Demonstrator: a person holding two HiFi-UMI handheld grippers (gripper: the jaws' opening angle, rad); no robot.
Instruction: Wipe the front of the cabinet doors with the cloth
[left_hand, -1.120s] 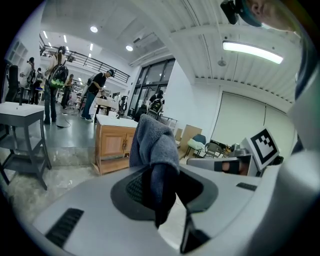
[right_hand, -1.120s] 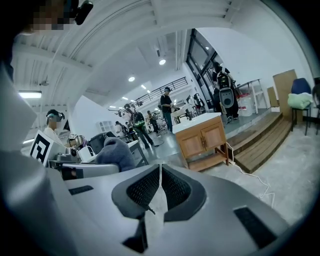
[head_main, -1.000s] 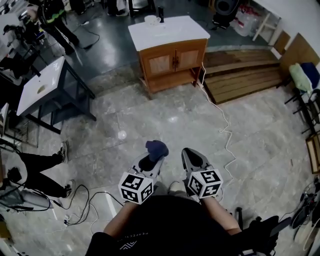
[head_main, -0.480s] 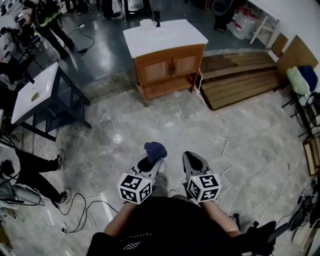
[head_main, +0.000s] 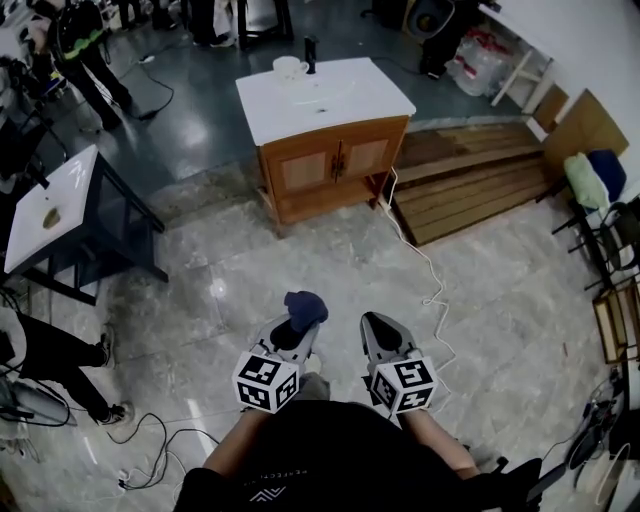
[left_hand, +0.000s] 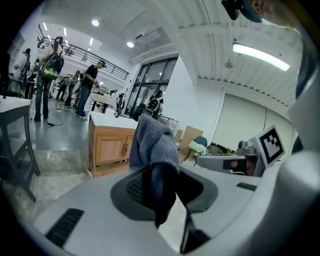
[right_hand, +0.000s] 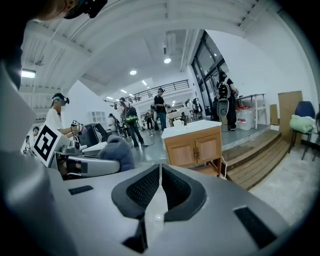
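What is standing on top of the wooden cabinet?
The cabinet has a white top. A white cup and a dark upright fixture, probably a tap, stand near its back edge. The cup's inside cannot be seen from here.

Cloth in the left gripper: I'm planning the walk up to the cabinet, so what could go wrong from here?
1. The white cable snakes over the floor from the cabinet toward the person's right side; a step forward there could catch a foot on it.
2. The left gripper pinches the cloth by its lower part only, with most of it bunched above the jaws, so it may flop or slip out during wiping.
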